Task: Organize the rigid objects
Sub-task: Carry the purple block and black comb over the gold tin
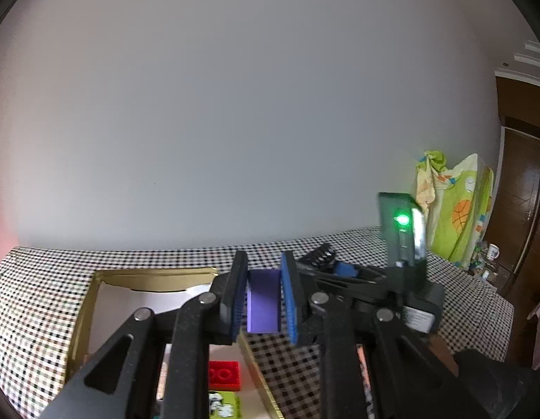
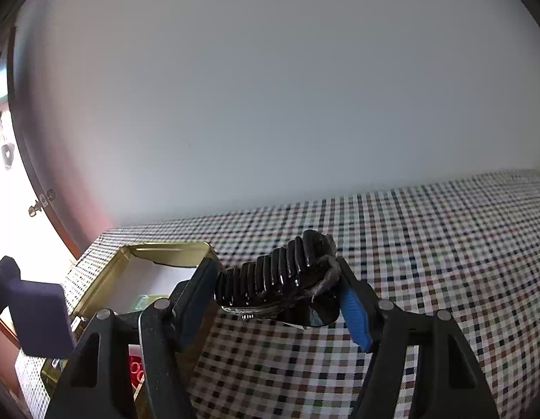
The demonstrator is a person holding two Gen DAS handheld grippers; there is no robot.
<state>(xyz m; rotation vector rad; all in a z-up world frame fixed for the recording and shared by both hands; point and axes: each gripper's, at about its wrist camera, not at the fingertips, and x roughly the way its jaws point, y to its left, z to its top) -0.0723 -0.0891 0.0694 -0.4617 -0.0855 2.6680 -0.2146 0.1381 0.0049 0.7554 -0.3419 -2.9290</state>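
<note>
My left gripper [image 1: 264,262] is shut on a purple block [image 1: 263,300], held above the right edge of an open gold tin [image 1: 95,300]. A red brick [image 1: 224,375] and a green printed brick [image 1: 224,406] lie inside the tin. To its right, my right gripper [image 2: 274,272] is shut on a black toothed hair clip [image 2: 280,276], lifted off the checked tablecloth [image 2: 427,244] beside the tin [image 2: 165,248]. The right wrist view shows the purple block [image 2: 39,314] at far left and the red brick [image 2: 135,370] in the tin. The left wrist view shows the clip [image 1: 320,253] just right of my left fingers.
A plain white wall runs behind the table. Past the table's right end stand a colourful bag [image 1: 455,209], a mug [image 1: 492,252] and a brown wooden door [image 1: 521,192]. Checked cloth stretches bare to the right of the clip.
</note>
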